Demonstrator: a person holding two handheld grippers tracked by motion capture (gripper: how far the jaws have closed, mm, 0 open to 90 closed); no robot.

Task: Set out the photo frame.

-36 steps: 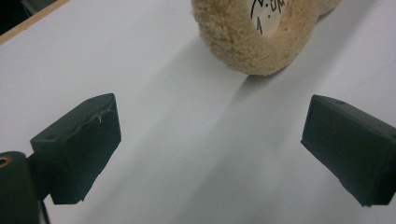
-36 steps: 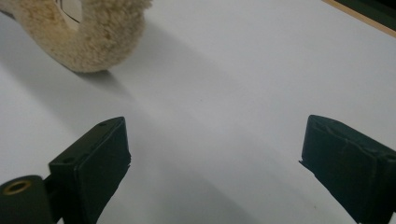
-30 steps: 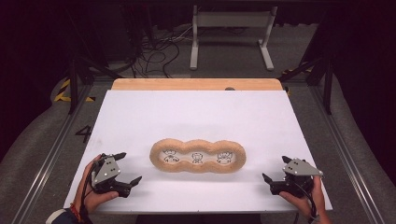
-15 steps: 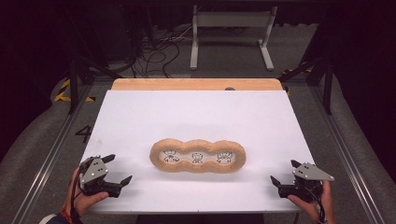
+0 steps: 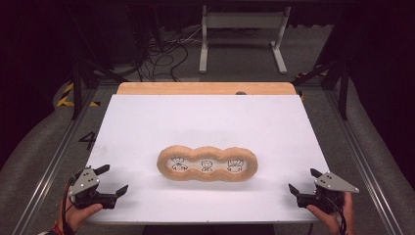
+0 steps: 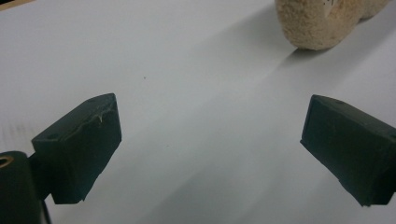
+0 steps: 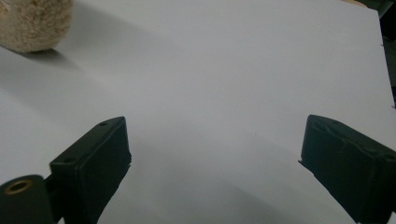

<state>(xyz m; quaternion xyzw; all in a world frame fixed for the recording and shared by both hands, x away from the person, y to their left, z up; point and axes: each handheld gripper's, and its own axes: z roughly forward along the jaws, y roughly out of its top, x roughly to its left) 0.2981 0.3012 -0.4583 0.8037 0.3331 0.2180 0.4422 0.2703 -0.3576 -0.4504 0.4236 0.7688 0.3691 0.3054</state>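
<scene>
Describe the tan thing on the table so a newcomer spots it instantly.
Start at the white tabletop; slightly nearer than its middle lies a tan fuzzy three-lobed ring, long side across the table. Its three openings each show a small black drawing, and nothing else lies on the white surface.

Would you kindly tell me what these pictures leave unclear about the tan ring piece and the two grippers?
- Tan ring piece: the drawings in its three holes are too small to read in the high view.
- Same piece, left gripper view and right gripper view: cut off by the top edge.
- Left gripper and right gripper: open; the hands are partly cut off by the bottom edge.
</scene>
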